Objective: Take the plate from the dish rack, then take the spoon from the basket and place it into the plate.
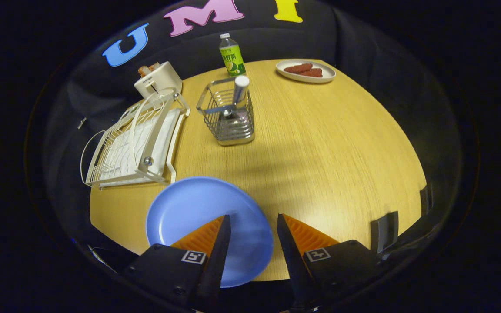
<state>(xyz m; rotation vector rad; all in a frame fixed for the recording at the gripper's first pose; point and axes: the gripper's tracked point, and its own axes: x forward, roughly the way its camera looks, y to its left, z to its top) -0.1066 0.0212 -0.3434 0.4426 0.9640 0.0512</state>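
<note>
A blue plate (194,213) lies flat on the wooden table (328,143), just in front of the white dish rack (133,139). My gripper (254,217) hovers over the plate's right side, open, with nothing pressed between the fingers. One finger covers part of the plate, and the plate's right rim shows in the gap. Farther ahead stands a wire metal basket (228,117). The spoon (240,89) stands upright in it, with its pale handle sticking out of the top.
A white toaster (159,78) stands behind the rack. A green-labelled bottle (232,54) is at the table's far edge. A white plate of reddish-brown food (305,71) sits at the far right. Bare tabletop stretches to the right of the basket.
</note>
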